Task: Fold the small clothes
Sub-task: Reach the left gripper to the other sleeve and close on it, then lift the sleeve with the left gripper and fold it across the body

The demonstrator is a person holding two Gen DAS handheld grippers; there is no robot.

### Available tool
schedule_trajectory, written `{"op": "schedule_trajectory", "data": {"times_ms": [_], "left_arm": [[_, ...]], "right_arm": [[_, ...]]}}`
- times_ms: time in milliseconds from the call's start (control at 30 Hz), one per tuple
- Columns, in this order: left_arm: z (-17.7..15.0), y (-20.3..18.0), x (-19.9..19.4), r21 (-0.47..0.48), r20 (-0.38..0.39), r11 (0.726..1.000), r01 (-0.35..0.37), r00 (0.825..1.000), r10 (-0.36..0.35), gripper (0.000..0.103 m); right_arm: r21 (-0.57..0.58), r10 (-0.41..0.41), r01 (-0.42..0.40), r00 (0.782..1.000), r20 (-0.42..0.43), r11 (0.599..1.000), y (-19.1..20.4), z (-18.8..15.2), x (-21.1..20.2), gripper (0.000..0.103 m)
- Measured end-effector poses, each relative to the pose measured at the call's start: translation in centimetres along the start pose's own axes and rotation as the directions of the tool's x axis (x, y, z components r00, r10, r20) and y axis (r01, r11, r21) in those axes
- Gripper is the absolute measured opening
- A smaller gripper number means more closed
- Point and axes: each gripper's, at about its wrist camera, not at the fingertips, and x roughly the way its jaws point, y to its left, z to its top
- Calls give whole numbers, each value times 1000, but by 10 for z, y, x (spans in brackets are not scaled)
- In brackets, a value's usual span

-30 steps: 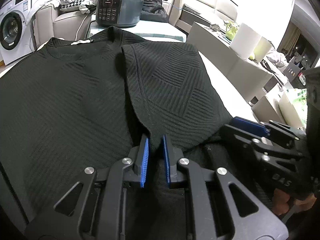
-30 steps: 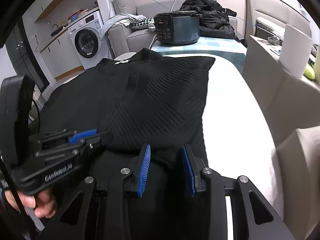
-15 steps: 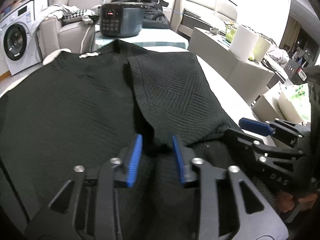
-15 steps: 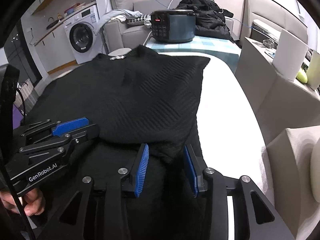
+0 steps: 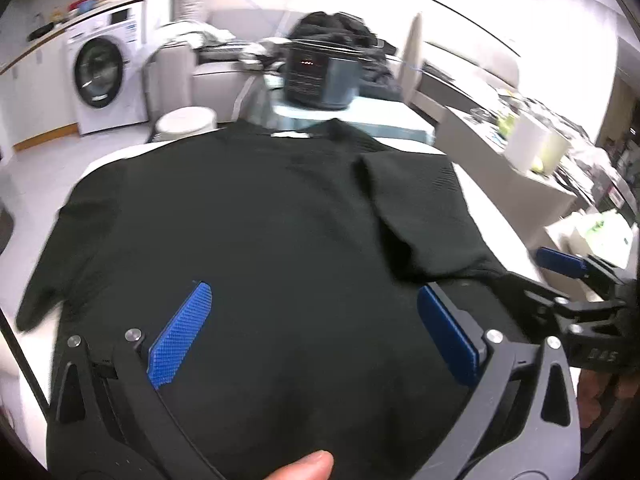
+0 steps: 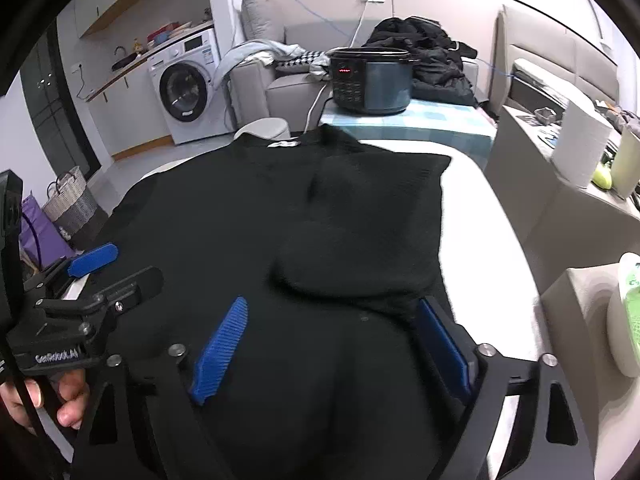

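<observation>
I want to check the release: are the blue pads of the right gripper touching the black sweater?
Cannot tell. In the right wrist view the right gripper jaws are opening over the black sweater; no gap shows.

Black tongs (image 5: 316, 332) with ribbed blue pads (image 5: 180, 334).

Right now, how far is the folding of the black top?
Done: the right side of the top is folded in as a flap over the body. In hand: nothing; the left gripper and the right gripper are opening, no cloth pinched. Left: the other sleeve lies spread on the table, and the lengthwise fold remains.
</observation>
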Motion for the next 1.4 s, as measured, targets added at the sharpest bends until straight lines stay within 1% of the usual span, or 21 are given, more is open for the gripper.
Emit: {"op": "schedule_trajectory", "data": {"times_ms": [67,200,333,433,467,533,567,600,633,700,733,767,800,867,900,967,1033,1100,1167,1267,1400], "left_arm": [[-4,21,-9,-44,1,999,-18,1000,18,102],[-11,85,-37,-202,34,978,-51,998,59,102],[-22,156,-63,-357,76,927,-119,985,156,102],[-33,208,-73,-460,54,875,-152,979,198,102],[-37,223,-75,-489,45,860,-148,980,194,101],[-44,249,-75,-547,28,826,-134,984,178,89],[-48,262,-74,-579,25,807,-115,987,159,85],[-53,275,-73,-615,28,784,-87,991,131,77],[-56,287,-72,-641,28,765,-67,993,111,72],[-61,309,-68,-682,23,731,-33,998,66,68],[-64,312,-63,-694,23,720,-22,998,53,66],[-66,323,-60,-714,21,700,-8,999,33,66],[-70,323,-54,-727,17,687,-5,1000,25,66],[-75,332,-42,-763,19,646,14,1000,2,66],[-78,341,-40,-786,20,618,20,1000,-7,66],[-82,333,-30,-804,37,594,34,999,-6,66],[-84,339,-28,-815,34,579,19,999,15,66],[-84,346,-26,-835,42,549,26,999,16,66],[-83,348,-22,-844,43,536,23,999,25,66],[-74,349,-13,-844,32,537,3,998,45,64],[-69,353,-8,-843,-6,536,-54,996,92,50]], "right_arm": [[-24,8,-8,1000,14,1000,14,-1,-4,97],[-15,16,-15,999,50,1000,29,0,-8,102],[29,53,-55,997,46,998,33,0,-3,102],[40,54,-55,998,18,998,38,-3,4,103],[41,60,-60,998,13,997,40,-5,6,103],[41,70,-70,998,8,997,40,-7,8,103],[39,71,-71,997,7,997,40,-8,8,103],[37,70,-70,998,7,997,40,-8,8,103],[36,68,-68,998,7,997,40,-9,8,103],[36,67,-67,998,3,997,37,-9,9,103],[38,66,-66,998,4,997,36,-9,9,103],[41,66,-66,998,4,997,34,-9,8,103],[42,66,-66,998,5,997,33,-9,9,103],[46,64,-64,998,8,997,31,-9,8,103],[47,63,-63,998,7,997,30,-10,7,103],[50,61,-61,998,4,997,29,-12,7,103],[48,59,-59,998,-2,997,30,-13,8,103],[44,58,-58,998,-7,997,30,-15,7,103],[40,56,-55,998,-10,998,31,-16,7,103],[39,55,-55,998,-11,998,30,-16,8,103],[33,48,-48,999,-13,998,30,-17,9,103]]}}
